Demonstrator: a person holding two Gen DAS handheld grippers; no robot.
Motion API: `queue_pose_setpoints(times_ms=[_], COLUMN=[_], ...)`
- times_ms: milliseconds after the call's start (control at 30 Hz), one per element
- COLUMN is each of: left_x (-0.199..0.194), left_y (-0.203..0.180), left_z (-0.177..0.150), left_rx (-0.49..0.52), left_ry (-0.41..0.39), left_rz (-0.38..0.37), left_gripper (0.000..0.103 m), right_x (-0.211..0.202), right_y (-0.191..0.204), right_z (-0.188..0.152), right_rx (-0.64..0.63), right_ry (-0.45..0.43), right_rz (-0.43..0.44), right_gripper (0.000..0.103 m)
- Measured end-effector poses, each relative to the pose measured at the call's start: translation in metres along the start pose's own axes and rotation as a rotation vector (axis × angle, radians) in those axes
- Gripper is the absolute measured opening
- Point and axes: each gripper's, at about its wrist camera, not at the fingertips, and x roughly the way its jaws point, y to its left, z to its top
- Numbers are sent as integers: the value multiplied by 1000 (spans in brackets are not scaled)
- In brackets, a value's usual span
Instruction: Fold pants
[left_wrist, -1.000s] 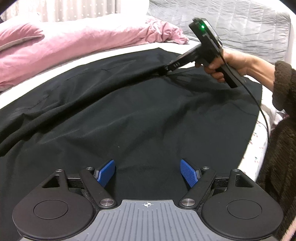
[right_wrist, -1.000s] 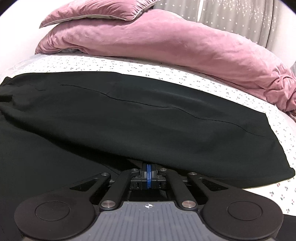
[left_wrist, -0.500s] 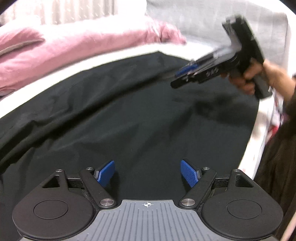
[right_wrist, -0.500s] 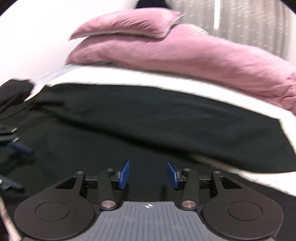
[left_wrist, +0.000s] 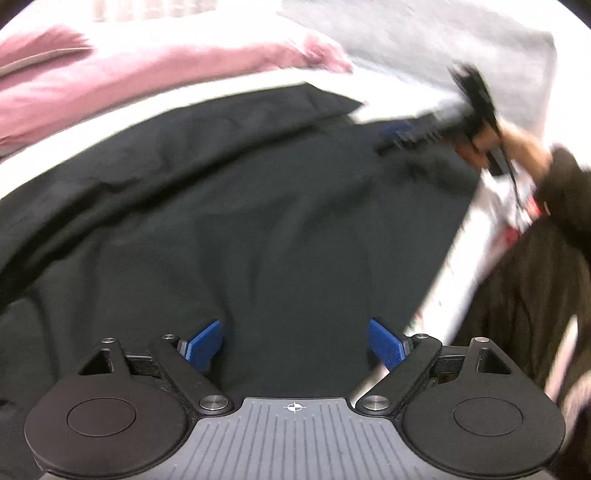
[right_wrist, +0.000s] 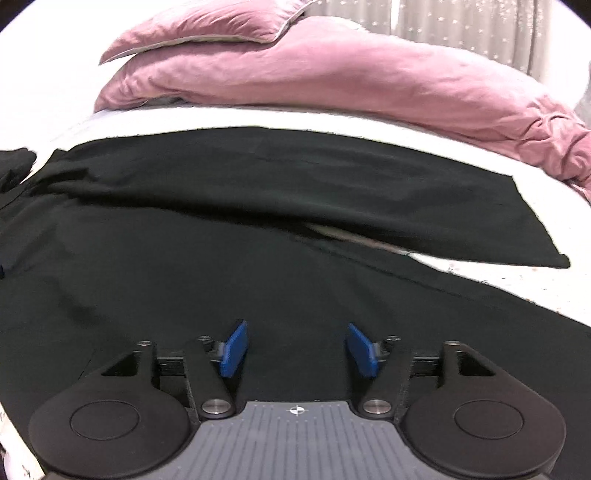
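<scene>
Black pants (left_wrist: 258, 206) lie spread on the bed, one leg beside the other; they also show in the right wrist view (right_wrist: 221, 229), where a narrow gap of sheet shows between the legs. My left gripper (left_wrist: 295, 341) is open and empty, low over the near leg. My right gripper (right_wrist: 297, 350) is open and empty above the near leg. In the left wrist view the right gripper (left_wrist: 402, 134) appears blurred at the far right, held over the pants' far end.
A pink duvet (right_wrist: 369, 81) and pink pillow (right_wrist: 207, 26) lie along the far side of the bed. The white dotted sheet (right_wrist: 535, 284) shows to the right. A grey quilt (left_wrist: 424, 44) lies at the back. The person's dark sleeve (left_wrist: 554, 258) is at right.
My right gripper let go of the pant fabric, opened, and pulled back and up. My left gripper stayed open and shifted slightly.
</scene>
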Motion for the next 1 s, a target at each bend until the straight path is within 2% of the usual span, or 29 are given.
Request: queue_pose_setpoints(times_ms=[100,267,467,600,767,900,1000], left_x=[-6,-12,-6,8,35,55,62], left_y=[18,66,134,173,216,243,253], left_z=[11,46,80,91,102,107,106], left_rx=[-69,-140,-115,-98,-49,2,10], left_ry=[-45,-5,34,37,112,146,161], left_rz=[137,318,476,539,624,604,577], left_gripper=[90,91,92,92,92,91,89], right_x=[-2,13,41,75,118,160,187], right_y=[10,44,84,100,119,129,132], right_z=[12,53,105,141,179,204,223], right_rx=[-14,-155,-363,-408,-479,-568,-596], right_ry=[-30,-25,-14,26,47,86,97], right_rz=[37,47,75,115,126,75,80], right_gripper=[74,78,86,86,87,87,87])
